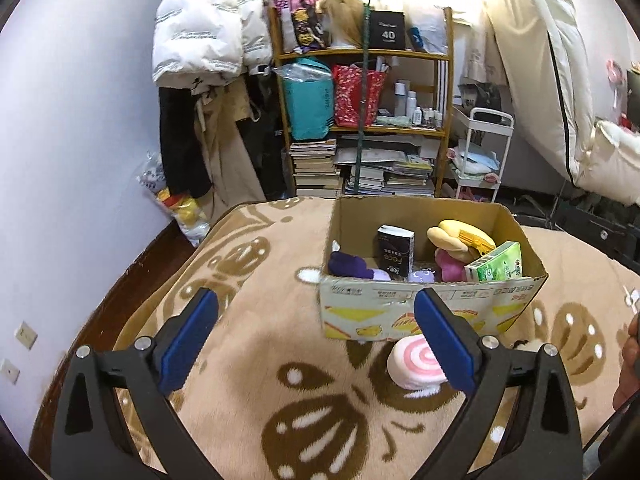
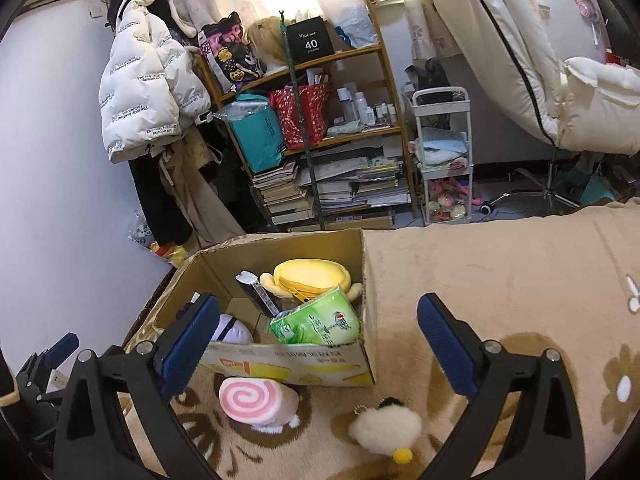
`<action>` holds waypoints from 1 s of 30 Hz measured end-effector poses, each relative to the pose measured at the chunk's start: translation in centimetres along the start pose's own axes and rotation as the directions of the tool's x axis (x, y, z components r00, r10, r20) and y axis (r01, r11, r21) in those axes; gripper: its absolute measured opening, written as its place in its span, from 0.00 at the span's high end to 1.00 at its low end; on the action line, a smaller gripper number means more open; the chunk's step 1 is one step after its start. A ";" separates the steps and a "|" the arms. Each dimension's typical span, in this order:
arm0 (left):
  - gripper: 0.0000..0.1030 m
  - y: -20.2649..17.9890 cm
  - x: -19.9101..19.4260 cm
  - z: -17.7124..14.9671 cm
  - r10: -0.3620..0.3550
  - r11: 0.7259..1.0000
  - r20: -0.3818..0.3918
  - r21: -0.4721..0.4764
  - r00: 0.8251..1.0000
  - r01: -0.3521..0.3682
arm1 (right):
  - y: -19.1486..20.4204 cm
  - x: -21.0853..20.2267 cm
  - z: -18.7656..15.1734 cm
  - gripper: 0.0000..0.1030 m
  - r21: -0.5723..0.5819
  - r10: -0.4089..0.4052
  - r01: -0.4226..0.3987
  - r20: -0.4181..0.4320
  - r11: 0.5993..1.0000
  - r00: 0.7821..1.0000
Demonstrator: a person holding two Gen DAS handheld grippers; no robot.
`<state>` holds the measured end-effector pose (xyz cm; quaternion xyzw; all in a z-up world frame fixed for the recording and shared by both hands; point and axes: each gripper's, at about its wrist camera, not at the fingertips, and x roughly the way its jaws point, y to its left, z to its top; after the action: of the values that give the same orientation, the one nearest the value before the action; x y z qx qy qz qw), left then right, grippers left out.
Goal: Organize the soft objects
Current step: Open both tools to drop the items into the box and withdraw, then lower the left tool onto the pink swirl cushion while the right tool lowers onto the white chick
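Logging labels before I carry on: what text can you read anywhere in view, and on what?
"40": black box on the top shelf.
"Face": black pack in the cardboard box.
"The only leading fashion art": white puffer jacket.
Green tissue pack and the cardboard box's printing: too blurred to read.

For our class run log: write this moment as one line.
left gripper open, empty | right gripper open, empty | swirl plush, white plush outside box
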<state>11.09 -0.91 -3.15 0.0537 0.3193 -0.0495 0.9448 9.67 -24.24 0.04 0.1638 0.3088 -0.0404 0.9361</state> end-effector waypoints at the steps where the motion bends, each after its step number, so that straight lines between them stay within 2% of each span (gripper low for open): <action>1: 0.06 0.2 -0.3 0.0 0.004 1.000 0.001 -0.003 1.000 -0.004 | 0.0 -0.4 0.0 0.00 -0.002 -0.001 0.001 0.000 1.000 1.000; 16: 0.06 0.6 -4.5 -1.4 -0.017 1.000 0.013 0.022 1.000 0.017 | 0.4 -4.4 -0.9 0.00 -0.052 -0.045 0.045 -0.007 0.998 0.999; 30: 0.06 -0.2 -5.2 -2.4 -0.021 0.999 0.023 0.026 1.000 0.021 | 0.6 -4.1 -1.3 0.00 -0.074 -0.078 0.075 -0.026 0.994 0.997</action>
<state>5.56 -0.48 -1.91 0.0620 0.3080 -0.0641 0.9472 5.70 -23.33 1.67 0.1183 0.3295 -0.0626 0.9346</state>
